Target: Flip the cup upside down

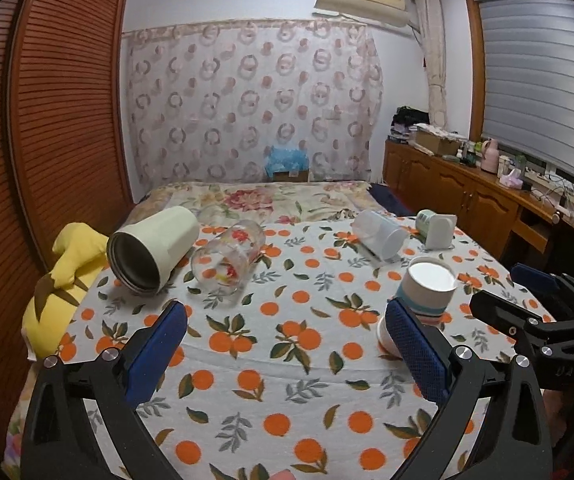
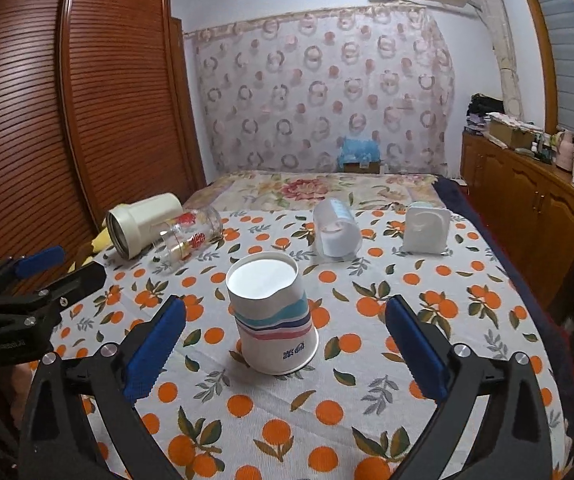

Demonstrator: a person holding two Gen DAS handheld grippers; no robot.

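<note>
The paper cup (image 2: 273, 316) is standing upside down on the orange-print cloth (image 2: 367, 420), mouth down and white base up, slightly tilted. The right hand-held gripper (image 2: 285, 344) is hovering just behind it, jaws spread wide with the cup between them but untouched. The left hand-held gripper (image 1: 287, 350) is also gaping wide, holding nothing, with the cup just beside its right finger. Farther back, a cream tumbler (image 2: 143, 224), a glass (image 2: 189, 236) and a clear cup (image 2: 337, 232) are lying on their sides.
</note>
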